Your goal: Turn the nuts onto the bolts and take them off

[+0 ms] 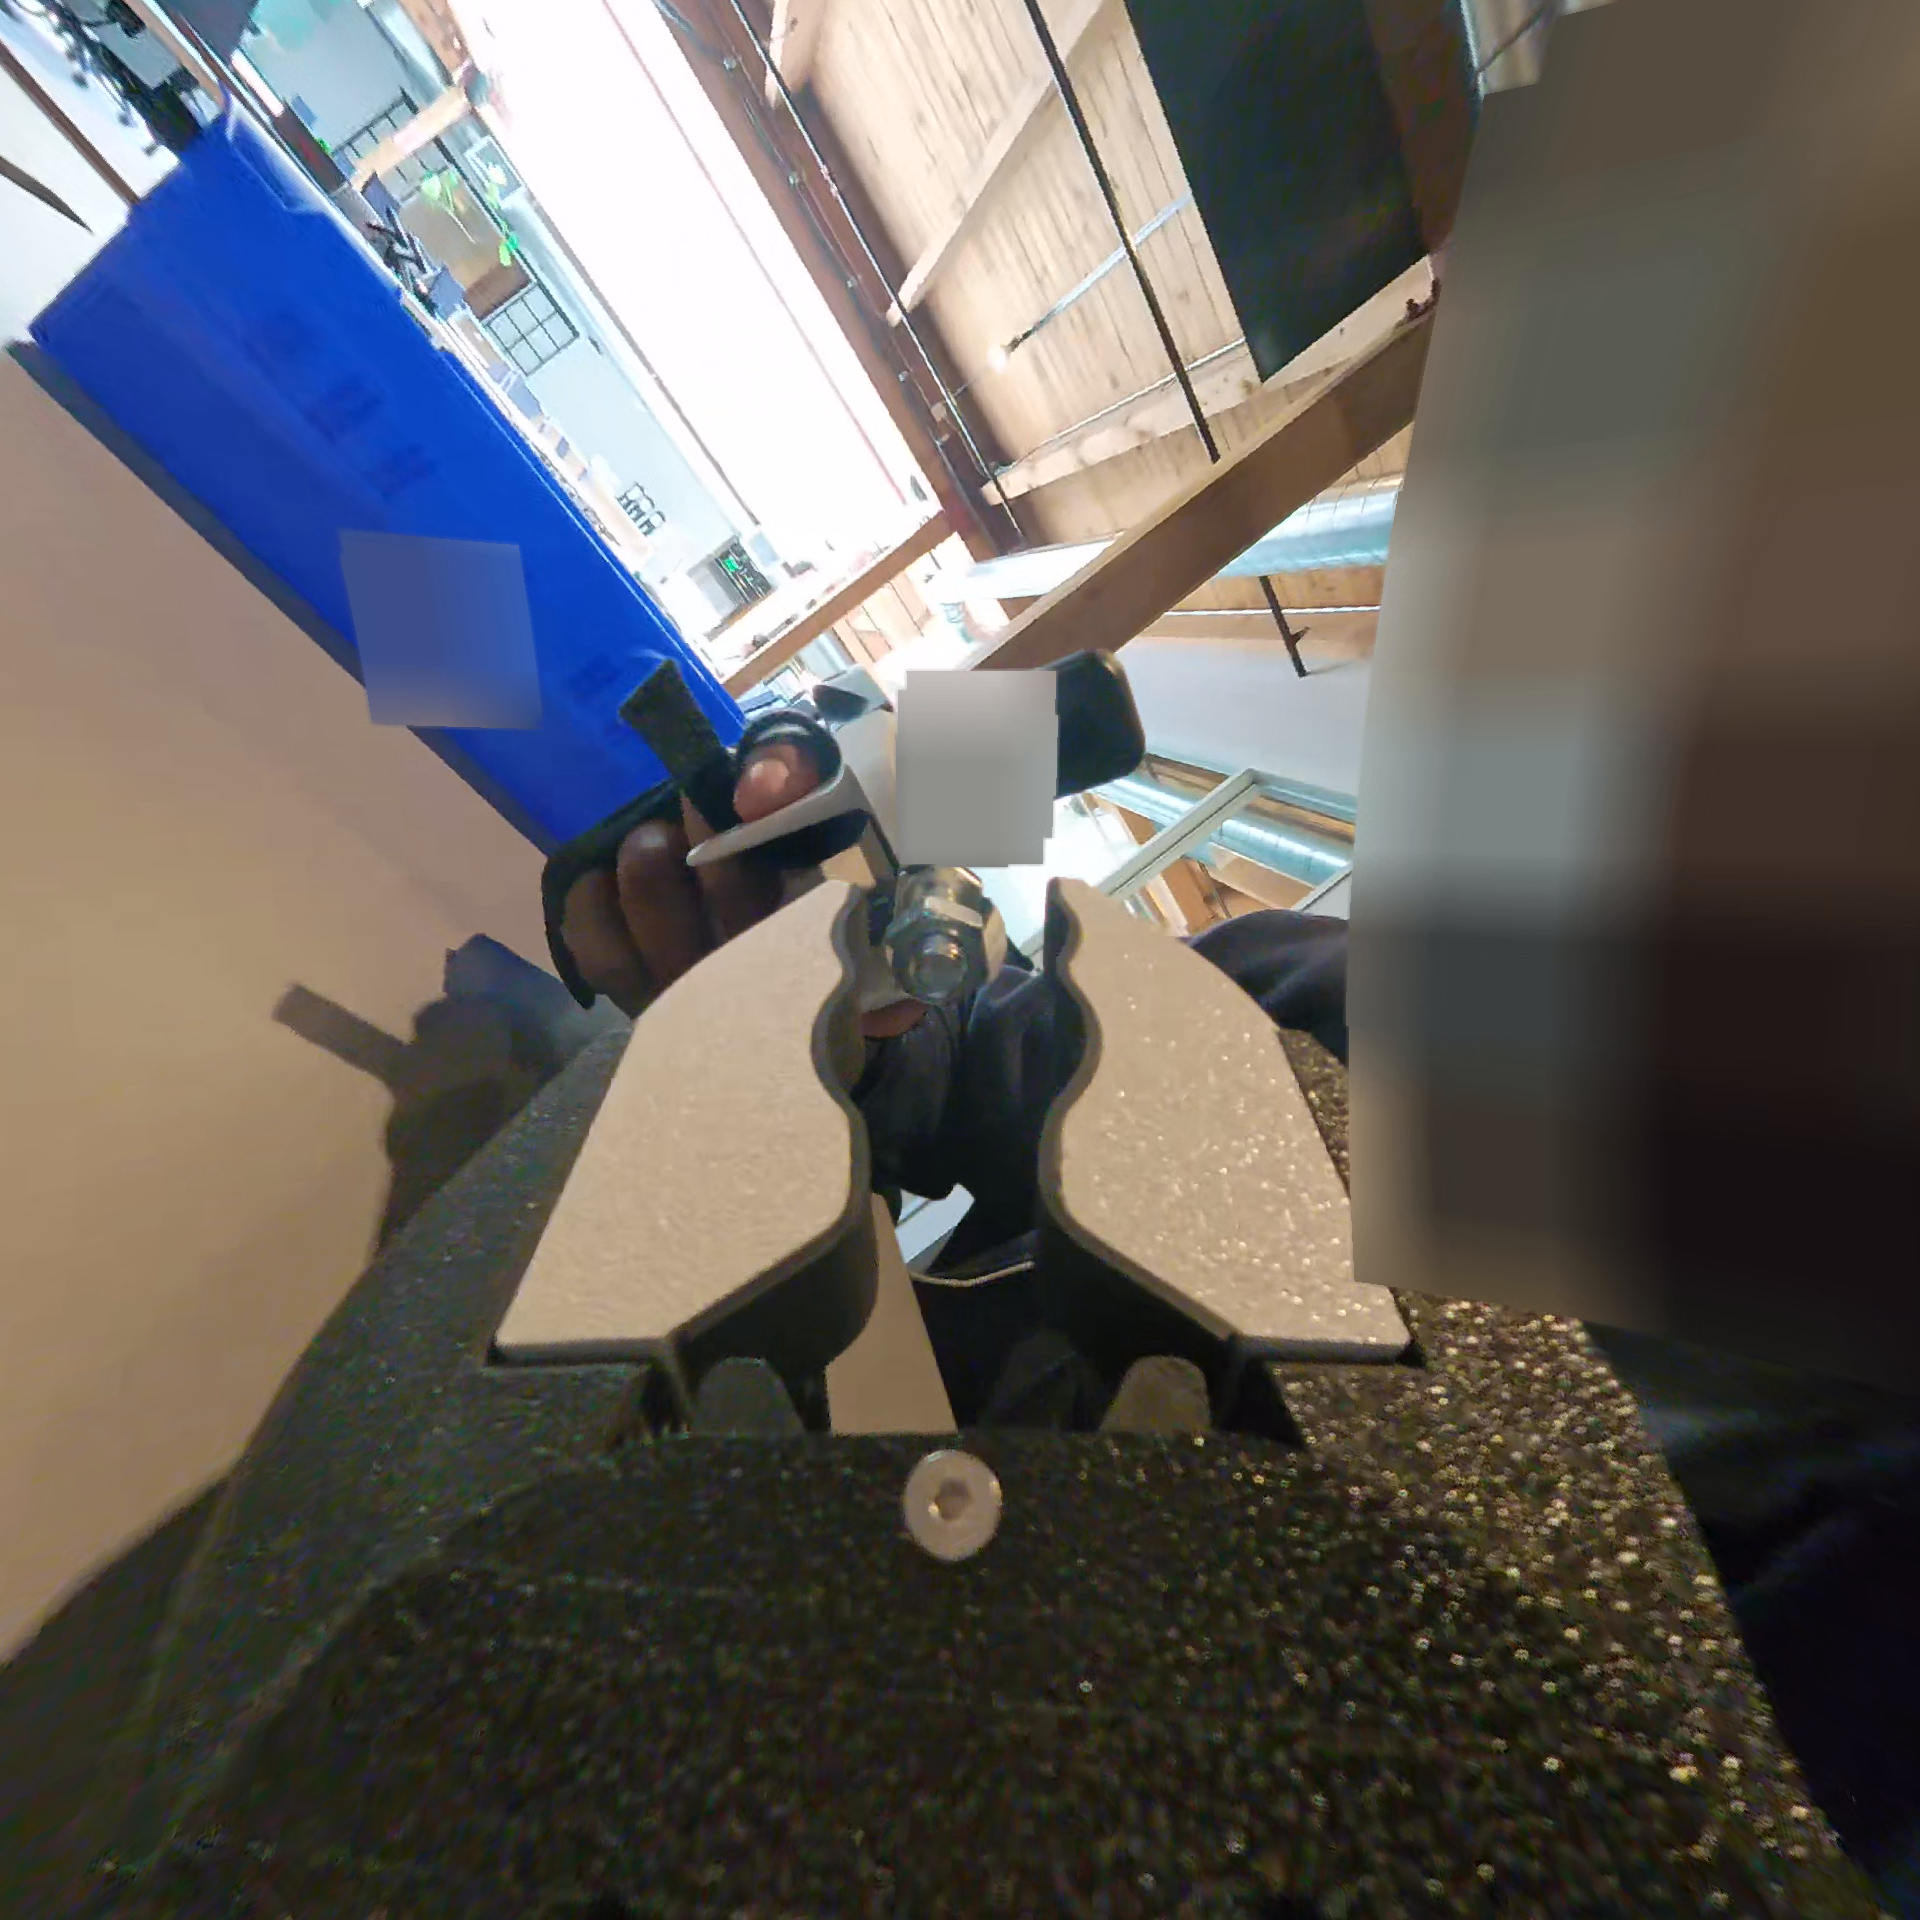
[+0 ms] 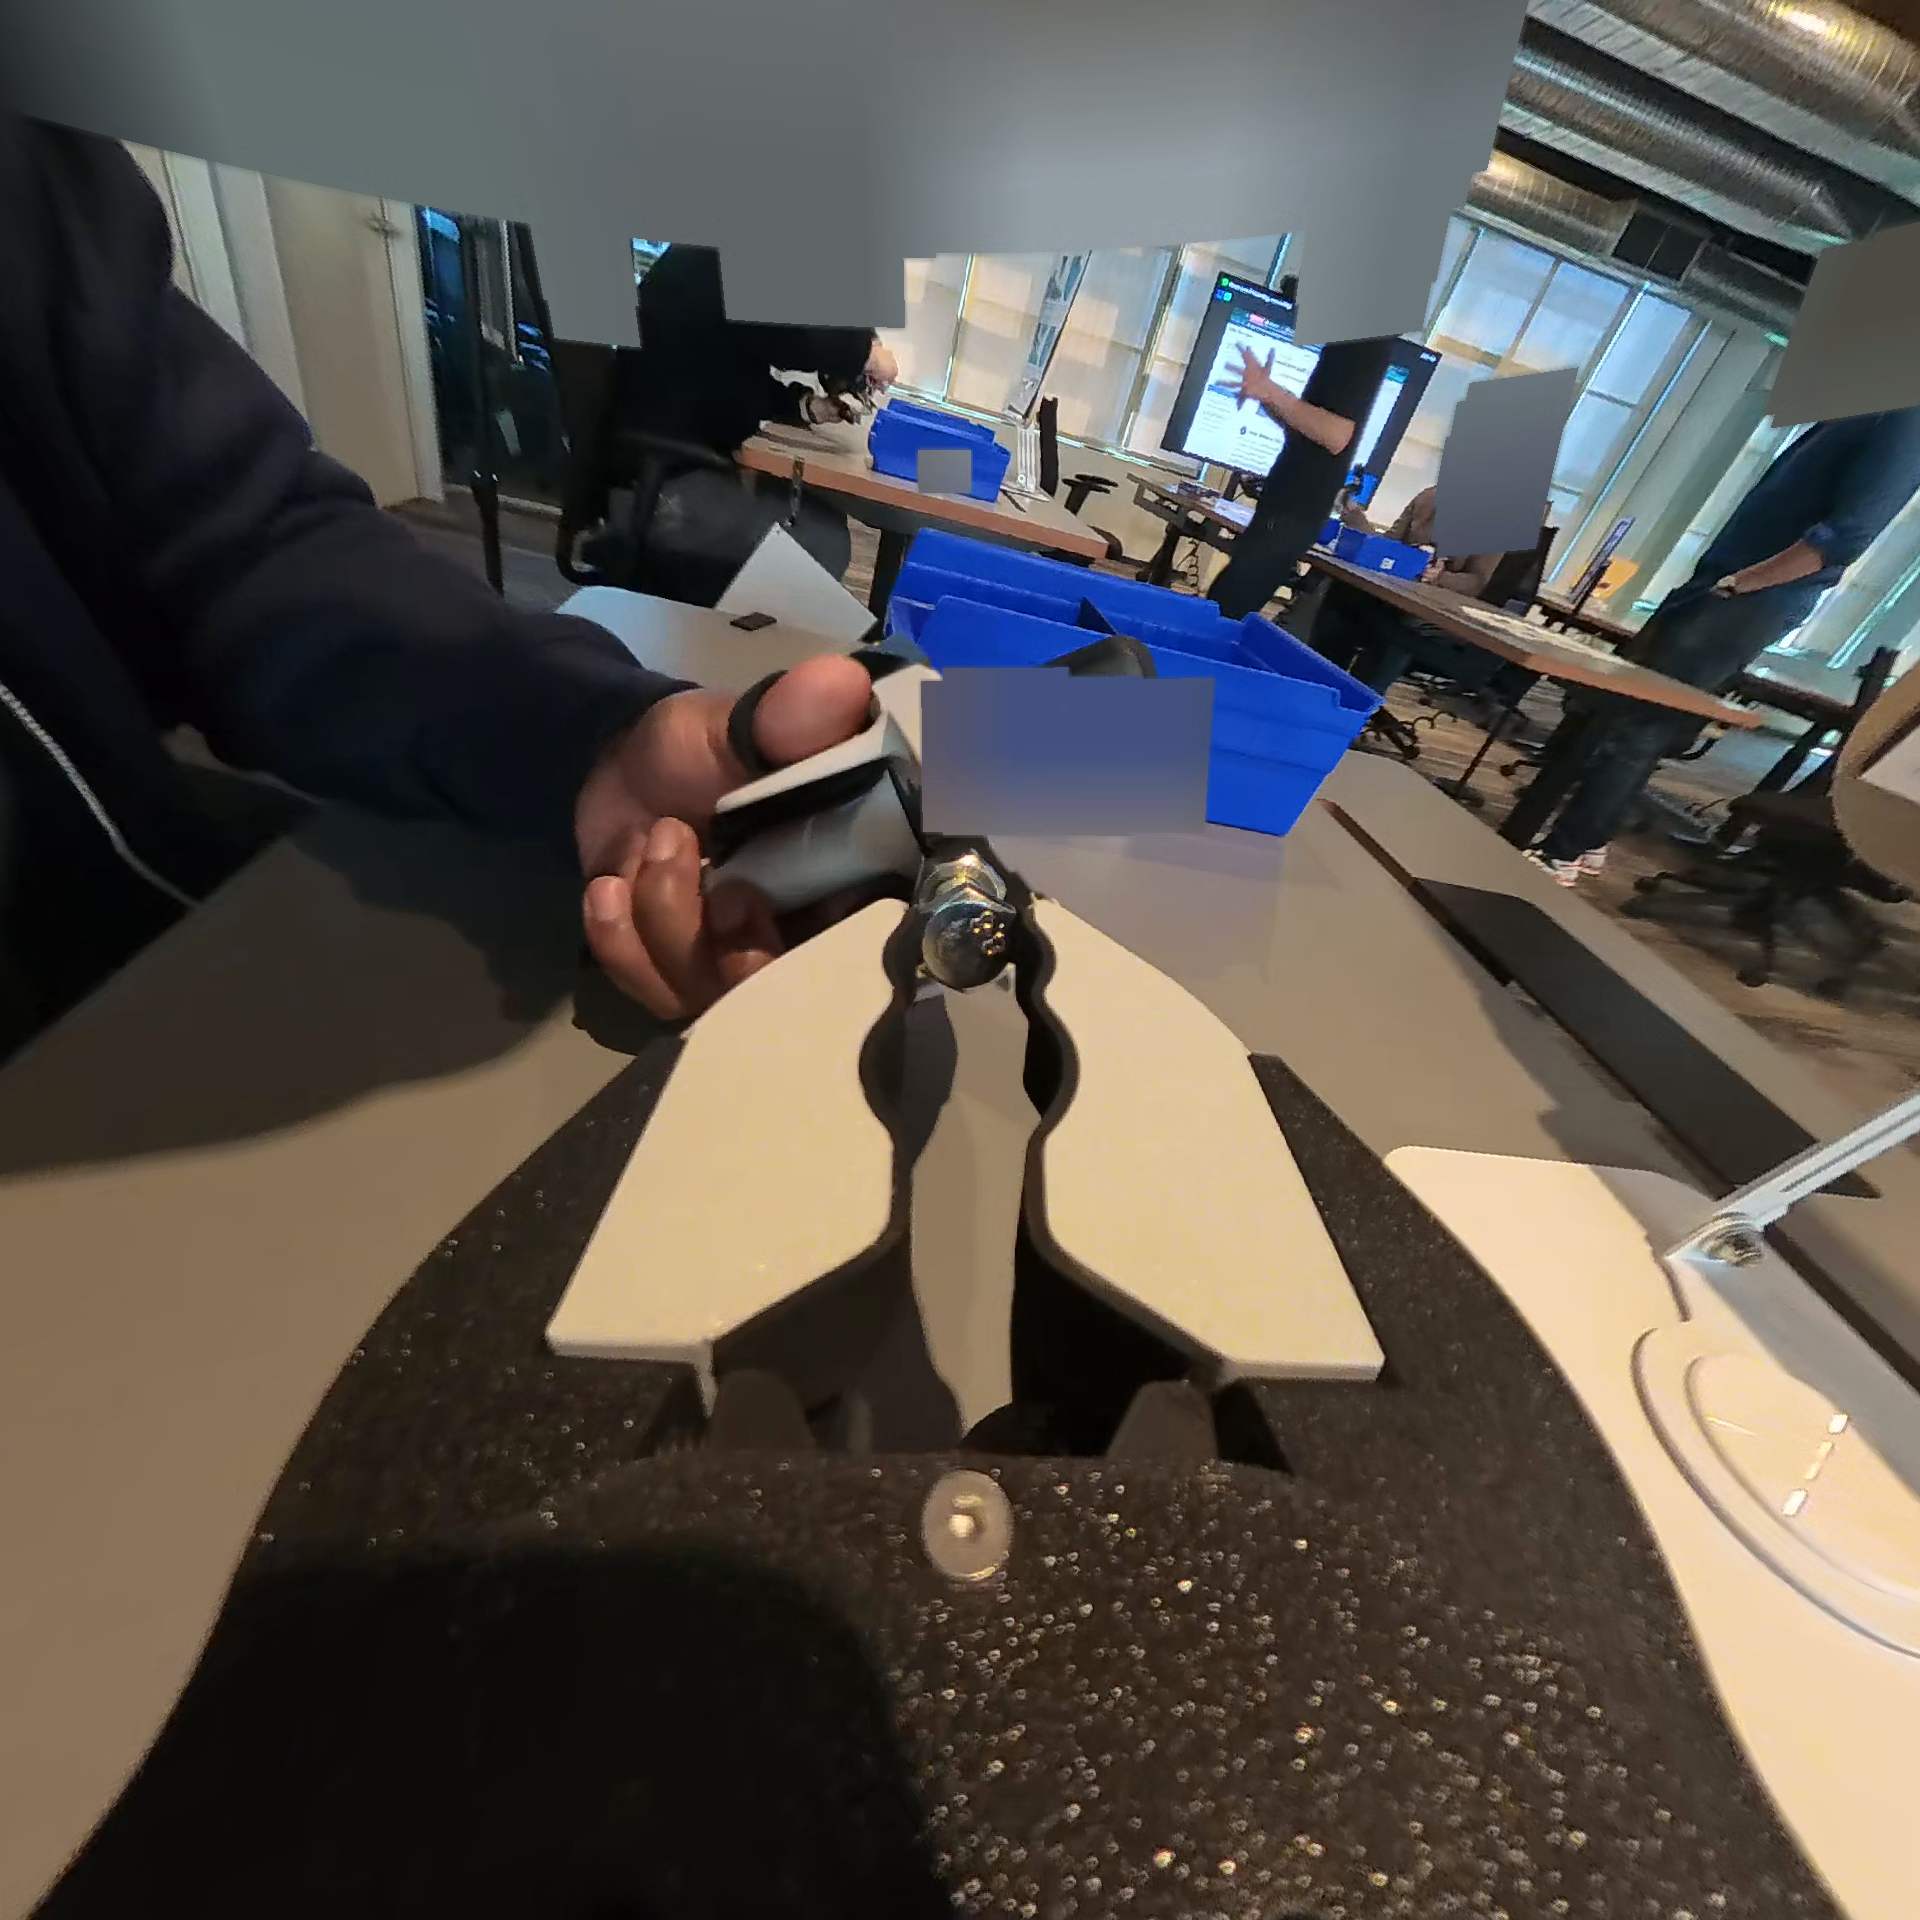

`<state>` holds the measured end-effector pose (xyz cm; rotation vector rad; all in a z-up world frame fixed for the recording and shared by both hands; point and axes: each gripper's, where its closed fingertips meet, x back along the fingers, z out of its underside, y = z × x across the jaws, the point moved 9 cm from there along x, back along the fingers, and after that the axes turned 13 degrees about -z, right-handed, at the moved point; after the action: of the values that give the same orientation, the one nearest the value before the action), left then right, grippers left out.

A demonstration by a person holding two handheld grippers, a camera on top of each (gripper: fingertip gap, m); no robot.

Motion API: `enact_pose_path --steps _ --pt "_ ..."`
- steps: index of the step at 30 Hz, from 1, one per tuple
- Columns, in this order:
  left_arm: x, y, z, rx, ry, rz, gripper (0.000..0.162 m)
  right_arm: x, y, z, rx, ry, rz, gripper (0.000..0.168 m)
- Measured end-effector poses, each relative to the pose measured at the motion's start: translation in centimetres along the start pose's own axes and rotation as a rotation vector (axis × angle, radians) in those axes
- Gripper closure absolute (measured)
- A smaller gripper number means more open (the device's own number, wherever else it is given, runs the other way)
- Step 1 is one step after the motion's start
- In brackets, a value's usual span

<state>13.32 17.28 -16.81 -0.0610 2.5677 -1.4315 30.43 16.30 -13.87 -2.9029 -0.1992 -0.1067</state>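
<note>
A silver bolt (image 2: 966,948) is held in the air above the grey table (image 2: 312,1039), its hex head towards the right wrist camera. My right gripper (image 2: 971,925) is shut on the bolt's head. A silver nut (image 2: 958,885) sits on the thread just beyond it. In the left wrist view the bolt's threaded end (image 1: 940,961) and the nut (image 1: 935,914) lie between my left gripper's (image 1: 951,909) spread fingers, nearer the left finger (image 1: 748,1091); the jaws stand open. A hand holds the left gripper (image 2: 810,821) just left of the nut.
A blue bin (image 2: 1278,717) stands on the table behind the bolt; it also shows in the left wrist view (image 1: 312,395). A white round base (image 2: 1766,1455) with a thin arm is at the right, and a black strip (image 2: 1558,935) beyond. People stand at far tables. The grippers are tip to tip, or close to it. The white round base (image 2: 1766,1455) is about 30 cm from both grippers' fingertips.
</note>
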Motion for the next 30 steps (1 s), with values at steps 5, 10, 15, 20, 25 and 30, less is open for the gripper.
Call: enact_pose_path --steps 5,10,15,20,25,30 --pt "0.0 0.0 0.1 -0.019 0.022 -0.019 0.134 0.1 -0.1 0.0 0.006 0.002 0.007 0.152" --pt "0.2 -0.2 0.0 -0.098 0.03 -0.047 0.144 -0.1 0.0 -0.1 -0.002 -0.003 -0.002 0.152" --pt "0.2 -2.0 -0.1 -0.518 -0.016 -0.192 0.144 0.1 -0.4 0.1 -0.15 -0.12 -0.051 0.152" --pt "-0.2 -4.5 1.3 -1.346 -0.105 -0.493 0.144 0.2 -0.8 0.6 -0.345 -0.285 -0.118 0.152" --pt "-0.3 -5.0 2.0 -1.427 -0.226 -0.504 0.144 0.1 -0.7 0.5 -0.369 -0.338 -0.154 0.152" --pt "0.7 -4.4 -0.3 -0.891 -0.246 -0.331 0.12 0.2 -0.7 0.5 -0.346 -0.318 -0.147 0.152"
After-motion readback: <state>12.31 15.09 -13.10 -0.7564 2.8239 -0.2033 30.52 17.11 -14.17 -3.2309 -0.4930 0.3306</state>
